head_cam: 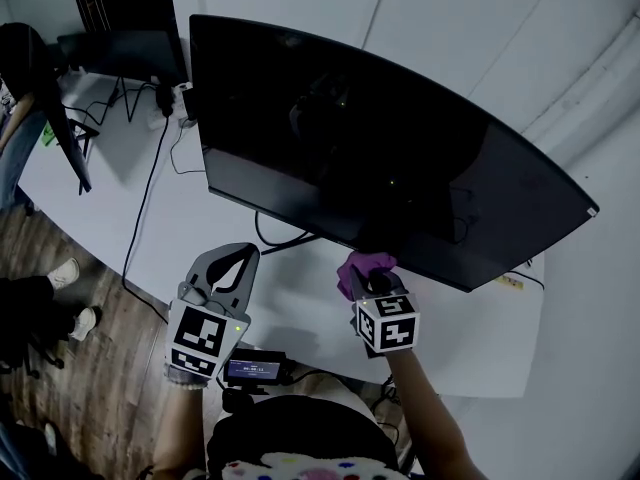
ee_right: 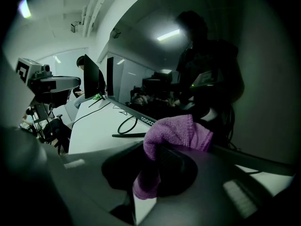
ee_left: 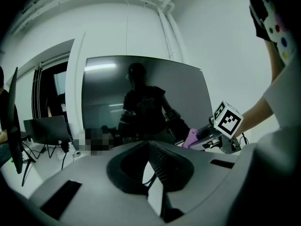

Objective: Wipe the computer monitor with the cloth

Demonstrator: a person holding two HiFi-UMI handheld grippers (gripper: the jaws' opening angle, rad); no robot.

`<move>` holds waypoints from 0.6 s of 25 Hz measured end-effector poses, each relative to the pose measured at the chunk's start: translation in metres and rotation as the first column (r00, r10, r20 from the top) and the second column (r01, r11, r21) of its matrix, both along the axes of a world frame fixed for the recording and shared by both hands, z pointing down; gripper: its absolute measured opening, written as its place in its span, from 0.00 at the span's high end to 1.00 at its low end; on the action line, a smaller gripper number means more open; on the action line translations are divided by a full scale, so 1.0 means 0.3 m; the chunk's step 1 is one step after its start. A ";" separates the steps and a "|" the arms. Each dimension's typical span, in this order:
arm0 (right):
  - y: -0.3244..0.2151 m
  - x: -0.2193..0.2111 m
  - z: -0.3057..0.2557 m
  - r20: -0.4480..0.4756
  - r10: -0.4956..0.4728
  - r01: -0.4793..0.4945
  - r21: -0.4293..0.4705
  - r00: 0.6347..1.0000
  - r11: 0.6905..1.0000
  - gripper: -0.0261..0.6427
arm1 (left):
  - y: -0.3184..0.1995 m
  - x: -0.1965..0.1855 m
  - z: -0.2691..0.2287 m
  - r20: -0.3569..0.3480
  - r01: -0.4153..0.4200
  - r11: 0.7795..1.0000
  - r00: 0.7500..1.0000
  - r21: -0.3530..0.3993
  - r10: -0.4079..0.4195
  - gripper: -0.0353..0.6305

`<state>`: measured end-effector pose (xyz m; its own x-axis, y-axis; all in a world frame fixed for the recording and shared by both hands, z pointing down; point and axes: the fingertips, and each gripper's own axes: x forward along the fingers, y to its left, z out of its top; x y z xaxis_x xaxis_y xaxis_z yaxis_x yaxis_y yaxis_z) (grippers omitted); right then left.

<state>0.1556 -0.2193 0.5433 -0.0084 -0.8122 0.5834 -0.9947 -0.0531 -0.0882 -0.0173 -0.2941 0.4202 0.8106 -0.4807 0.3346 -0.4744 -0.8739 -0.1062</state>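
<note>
A wide dark monitor (head_cam: 400,158) stands on the white desk (head_cam: 300,313), its screen switched off and reflecting the room. My right gripper (head_cam: 372,278) is shut on a purple cloth (head_cam: 365,265) just below the screen's lower edge, near its middle. In the right gripper view the cloth (ee_right: 176,133) bunches over the jaws, close to the monitor (ee_right: 211,55). My left gripper (head_cam: 243,255) hovers over the desk left of the stand, shut with nothing in it. The left gripper view shows the monitor (ee_left: 141,98) and the cloth (ee_left: 192,138) at the right.
A second dark screen (head_cam: 125,53) stands at the back left, with cables (head_cam: 150,178) trailing over the desk. A small black device (head_cam: 255,370) sits at the desk's near edge. A person's legs show on the wooden floor (head_cam: 90,388) at left.
</note>
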 end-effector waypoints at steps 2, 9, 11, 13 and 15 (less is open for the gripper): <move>-0.023 -0.027 -0.001 -0.010 -0.014 0.014 -0.001 1.000 1.000 0.86 | -0.017 -0.021 0.002 -0.001 0.005 1.000 1.000 -0.001 -0.005 0.94; -0.125 -0.128 -0.002 -0.042 -0.055 0.054 -0.015 0.998 0.998 0.86 | -0.096 -0.105 0.015 0.000 0.019 1.000 1.000 -0.010 -0.019 0.94; -0.152 -0.154 -0.001 -0.059 -0.070 0.068 -0.023 0.996 0.997 0.86 | -0.117 -0.126 0.019 0.000 0.024 1.000 1.000 -0.009 -0.024 0.94; -0.172 -0.175 -0.004 -0.062 -0.088 0.087 -0.022 0.994 0.996 0.86 | -0.132 -0.138 0.022 0.005 0.027 1.000 1.000 -0.006 -0.027 0.94; -0.184 -0.191 -0.009 -0.063 -0.106 0.105 -0.021 0.992 0.994 0.86 | -0.136 -0.143 0.022 0.012 0.028 1.000 1.000 -0.001 -0.028 0.94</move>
<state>0.0984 -0.2747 0.5404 -0.0561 -0.7985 0.5994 -0.9984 0.0519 -0.0243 -0.0602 -0.3350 0.4268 0.7926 -0.5026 0.3452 -0.4974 -0.8604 -0.1109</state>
